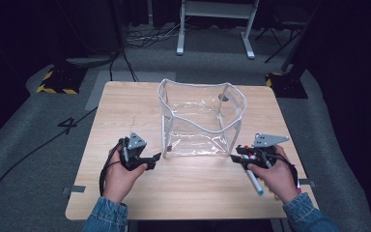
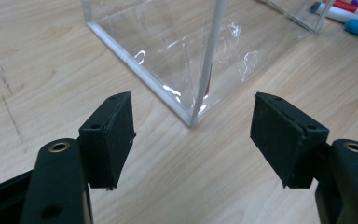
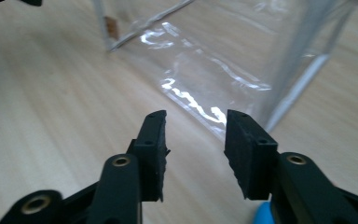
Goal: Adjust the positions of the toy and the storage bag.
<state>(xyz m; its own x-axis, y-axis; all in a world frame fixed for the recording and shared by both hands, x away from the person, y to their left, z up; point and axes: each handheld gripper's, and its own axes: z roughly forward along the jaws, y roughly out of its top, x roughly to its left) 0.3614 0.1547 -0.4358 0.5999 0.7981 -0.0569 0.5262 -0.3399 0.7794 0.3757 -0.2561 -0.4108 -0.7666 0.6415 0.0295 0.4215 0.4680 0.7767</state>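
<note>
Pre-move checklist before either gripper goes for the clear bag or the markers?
1. Left gripper open, nothing between fingers: ok.
2. Right gripper open, nothing between fingers: ok.
3. Clear bag upright on the table, top open: ok.
4. Bag's near corner lined up between the left fingers: ok.
5. Markers within reach beside the right hand: ok.
6. Marker count: cannot tell, hand covers them.

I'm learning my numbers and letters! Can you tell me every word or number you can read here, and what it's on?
"4": a black figure marked on the grey floor, left of the wooden table.
The markers beside the clear plastic bag may carry print, but it is too small and blurred to read.
No writing can be made out on the bag or on the table.
</note>
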